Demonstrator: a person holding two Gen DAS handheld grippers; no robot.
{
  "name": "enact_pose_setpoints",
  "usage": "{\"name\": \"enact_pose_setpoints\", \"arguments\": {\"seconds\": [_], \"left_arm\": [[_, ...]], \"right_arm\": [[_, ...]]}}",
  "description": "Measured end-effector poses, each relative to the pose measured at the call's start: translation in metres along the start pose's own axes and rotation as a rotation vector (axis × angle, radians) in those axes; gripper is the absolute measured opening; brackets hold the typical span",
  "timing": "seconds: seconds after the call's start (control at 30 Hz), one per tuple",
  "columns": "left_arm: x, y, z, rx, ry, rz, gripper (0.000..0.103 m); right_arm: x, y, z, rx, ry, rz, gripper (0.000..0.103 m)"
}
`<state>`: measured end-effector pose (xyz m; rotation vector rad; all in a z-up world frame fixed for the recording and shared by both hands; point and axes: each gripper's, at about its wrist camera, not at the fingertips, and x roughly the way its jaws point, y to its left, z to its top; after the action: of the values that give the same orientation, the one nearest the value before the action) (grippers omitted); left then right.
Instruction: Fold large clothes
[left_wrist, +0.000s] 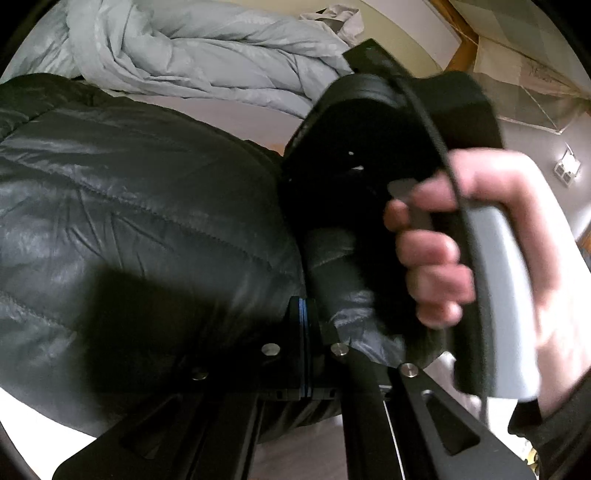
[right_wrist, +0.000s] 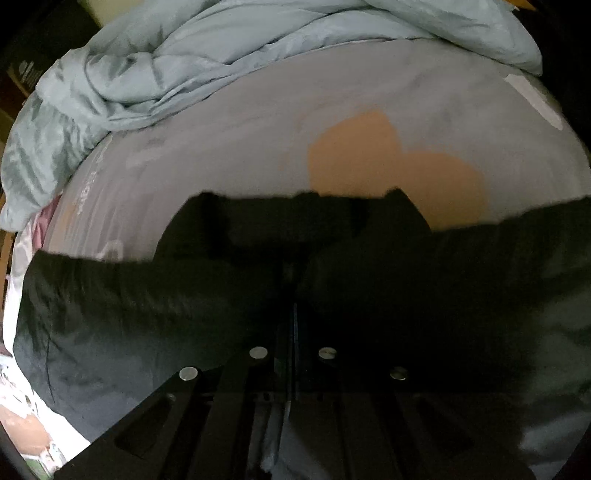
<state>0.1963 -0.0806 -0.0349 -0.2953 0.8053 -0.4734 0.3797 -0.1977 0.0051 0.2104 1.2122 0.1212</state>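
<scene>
A black quilted puffer jacket (left_wrist: 129, 221) fills the left of the left wrist view and the lower half of the right wrist view (right_wrist: 129, 325), lying on a grey bed sheet (right_wrist: 240, 147). My left gripper (left_wrist: 303, 314) is shut on a fold of the jacket. The right gripper's body (left_wrist: 388, 155), held by a bare hand (left_wrist: 480, 240), sits close in front of it. In the right wrist view my right gripper (right_wrist: 293, 280) is shut, its fingers pinching dark jacket fabric. The fingertips are lost in shadow.
A crumpled light blue duvet (right_wrist: 147, 74) lies along the far side of the bed and also shows in the left wrist view (left_wrist: 203, 55). An orange patch (right_wrist: 388, 166) marks the sheet. A wooden door frame (left_wrist: 458, 51) and floor lie to the right.
</scene>
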Motion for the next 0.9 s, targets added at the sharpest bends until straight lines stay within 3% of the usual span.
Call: {"name": "enact_pose_setpoints", "arguments": {"seconds": [0.07,0.2,0.27,0.37,0.47,0.5,0.53,0.6,0.67,0.8,0.9], "left_arm": [[0.0,0.001,0.0,-0.004,0.0,-0.004,0.004],[0.002,0.003,0.0,-0.015,0.001,-0.012,0.004],[0.002,0.001,0.001,-0.009,0.0,-0.005,0.004],[0.002,0.001,0.003,-0.007,0.0,-0.002,0.004],[0.003,0.0,0.003,-0.005,0.0,0.001,0.004],[0.003,0.0,0.004,-0.004,0.0,0.002,0.004],[0.005,0.0,0.004,-0.004,0.0,0.003,0.004],[0.005,-0.001,0.003,0.0,0.0,0.008,0.004],[0.003,-0.003,0.001,0.006,0.0,0.013,0.004],[0.004,-0.006,0.0,0.02,0.002,0.036,0.004],[0.003,-0.005,-0.001,0.017,0.003,0.031,0.004]], "right_arm": [[0.003,0.005,0.006,-0.014,-0.025,-0.067,0.0],[-0.029,0.012,-0.006,-0.062,-0.163,-0.041,0.0],[-0.07,0.002,-0.031,-0.082,-0.27,0.04,0.0],[-0.12,-0.03,-0.073,-0.047,-0.351,0.13,0.0],[-0.16,-0.066,-0.114,-0.031,-0.41,0.116,0.006],[-0.172,-0.08,-0.126,-0.015,-0.431,0.114,0.022],[-0.181,-0.093,-0.14,0.014,-0.463,0.114,0.059],[-0.201,-0.124,-0.174,0.112,-0.559,0.102,0.103],[-0.206,-0.148,-0.194,0.204,-0.617,0.094,0.103],[-0.173,-0.178,-0.202,0.334,-0.507,0.157,0.103],[-0.138,-0.188,-0.2,0.43,-0.456,0.284,0.103]]}}
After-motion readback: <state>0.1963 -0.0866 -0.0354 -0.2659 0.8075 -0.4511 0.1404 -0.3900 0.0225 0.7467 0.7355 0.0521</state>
